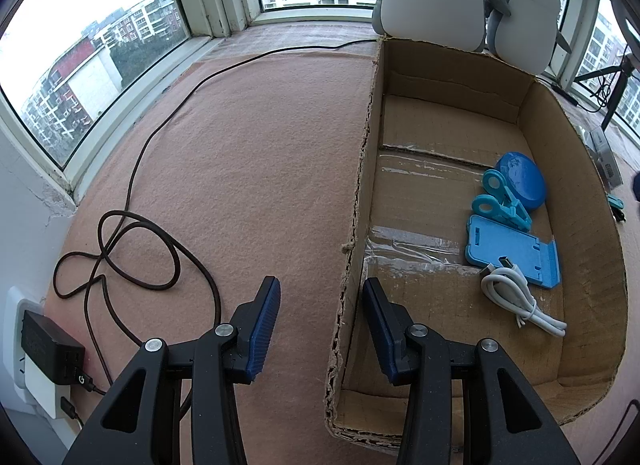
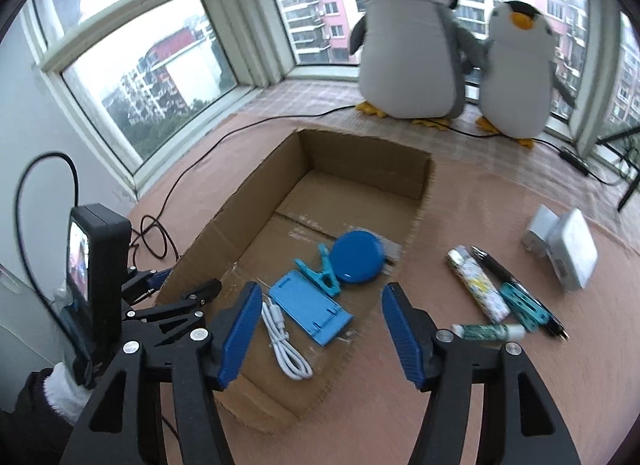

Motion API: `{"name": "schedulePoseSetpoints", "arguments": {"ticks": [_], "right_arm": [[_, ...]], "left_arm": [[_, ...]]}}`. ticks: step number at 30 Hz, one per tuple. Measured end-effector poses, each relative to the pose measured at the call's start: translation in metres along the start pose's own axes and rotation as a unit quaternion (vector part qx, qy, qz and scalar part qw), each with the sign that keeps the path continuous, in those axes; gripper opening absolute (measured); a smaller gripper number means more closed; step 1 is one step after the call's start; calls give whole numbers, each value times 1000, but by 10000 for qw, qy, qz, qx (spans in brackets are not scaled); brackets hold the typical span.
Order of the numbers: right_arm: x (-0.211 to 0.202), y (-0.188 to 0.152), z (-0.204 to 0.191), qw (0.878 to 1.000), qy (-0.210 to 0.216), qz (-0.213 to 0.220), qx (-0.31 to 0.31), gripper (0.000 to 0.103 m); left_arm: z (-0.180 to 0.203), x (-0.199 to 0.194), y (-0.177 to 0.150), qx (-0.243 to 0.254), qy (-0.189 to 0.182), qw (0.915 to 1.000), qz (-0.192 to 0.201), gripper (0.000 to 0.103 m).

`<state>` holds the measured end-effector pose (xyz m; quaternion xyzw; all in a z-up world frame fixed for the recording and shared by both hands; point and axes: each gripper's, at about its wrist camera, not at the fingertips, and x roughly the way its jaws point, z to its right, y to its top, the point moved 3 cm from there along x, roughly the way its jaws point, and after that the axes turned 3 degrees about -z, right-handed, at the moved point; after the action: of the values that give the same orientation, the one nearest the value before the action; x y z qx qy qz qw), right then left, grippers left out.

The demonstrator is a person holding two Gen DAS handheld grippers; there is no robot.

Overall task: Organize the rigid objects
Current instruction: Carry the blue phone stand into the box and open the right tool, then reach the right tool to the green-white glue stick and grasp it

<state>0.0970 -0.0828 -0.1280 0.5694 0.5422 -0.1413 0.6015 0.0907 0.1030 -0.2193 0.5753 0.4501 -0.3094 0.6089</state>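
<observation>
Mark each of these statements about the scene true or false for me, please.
1. The white cable lies inside the cardboard box. True.
2. The pen is in the box. False: the pen lies outside it on the mat.
3. The right gripper grips the blue stand. False: the right gripper is open and empty; the blue stand lies in the box.
4. Two penguin toys stand by the window. True.

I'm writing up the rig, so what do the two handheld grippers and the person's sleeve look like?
Both the left gripper and the right gripper have black plastic linkage arms with silver pivot pins and ribbed blue finger pads. A white fuzzy cuff over a dark sleeve shows by the left one.
</observation>
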Motion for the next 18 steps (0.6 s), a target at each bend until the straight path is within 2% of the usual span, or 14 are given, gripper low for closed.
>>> {"name": "schedulePoseSetpoints", "arguments": {"ticks": [4, 6, 8, 13, 18], "right_arm": [[-18, -14, 23, 9995, -140, 167, 212, 71], [-23, -23, 37, 9992, -223, 167, 302, 80], [-23, -31, 50, 9987, -304, 103, 407, 84], [-18, -50, 82, 9962, -580, -88, 646, 84], [-8, -59, 100, 9948, -628, -201, 779, 84]], "left_arm": [[0, 0, 0, -2, -2, 10000, 2, 47], [0, 0, 0, -2, -3, 10000, 2, 47], [0, 0, 0, -3, -1, 10000, 0, 47], [0, 0, 0, -2, 0, 10000, 2, 47], [0, 0, 0, -1, 0, 10000, 1, 47]]}}
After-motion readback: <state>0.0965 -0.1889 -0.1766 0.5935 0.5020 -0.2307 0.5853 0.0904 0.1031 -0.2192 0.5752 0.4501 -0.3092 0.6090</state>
